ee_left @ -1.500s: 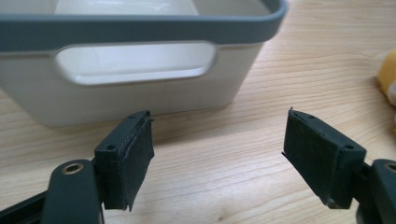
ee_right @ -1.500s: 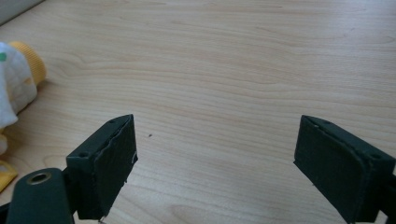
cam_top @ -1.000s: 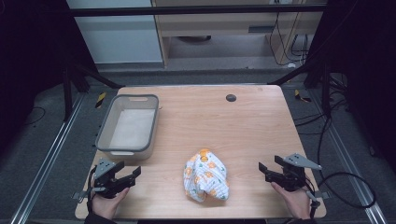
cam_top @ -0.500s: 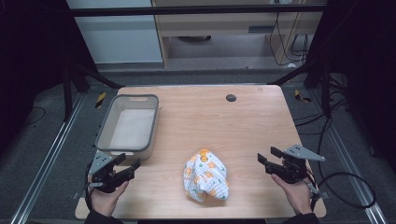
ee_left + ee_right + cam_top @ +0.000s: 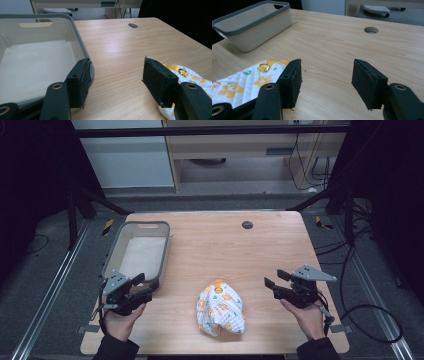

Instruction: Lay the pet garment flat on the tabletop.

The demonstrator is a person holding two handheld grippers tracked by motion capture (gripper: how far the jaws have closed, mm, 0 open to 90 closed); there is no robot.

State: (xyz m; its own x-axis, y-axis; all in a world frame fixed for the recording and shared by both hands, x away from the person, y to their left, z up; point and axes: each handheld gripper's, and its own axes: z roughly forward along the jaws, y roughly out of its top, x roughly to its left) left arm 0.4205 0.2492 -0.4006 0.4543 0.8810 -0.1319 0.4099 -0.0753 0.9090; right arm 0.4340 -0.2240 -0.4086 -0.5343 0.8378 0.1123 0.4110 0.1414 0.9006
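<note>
— High view first: where does the cloth sit?
— A crumpled white cloth with orange flowers (image 5: 220, 313) lies on the desk (image 5: 225, 250) near its front edge, between the two hands and touching neither gripper.

— And seen from the grippers?
— In the right gripper view the cloth (image 5: 244, 82) lies low at the left, beside and behind the left one of the two black fingers (image 5: 291, 82); a yellow strap with a small metal ring (image 5: 263, 67) shows on it. In the left gripper view the cloth (image 5: 192, 77) peeks out at the far right, behind that gripper's right finger (image 5: 160, 82). Nothing but bare wood lies between either pair.

— How are the fingers set?
— Spread wide on both. The left gripper (image 5: 134, 289) grips nothing, and the right gripper (image 5: 274, 281) likewise has a clear gap.

— What lies farther out?
— A grey-rimmed tub (image 5: 113, 259) stands at the desk's left side, just ahead of the left gripper; in the left gripper view its near corner sits right behind the left finger. A round hole (image 5: 247, 225) is in the desk towards the back edge. Cables (image 5: 360, 315) trail on the floor to the right.
</note>
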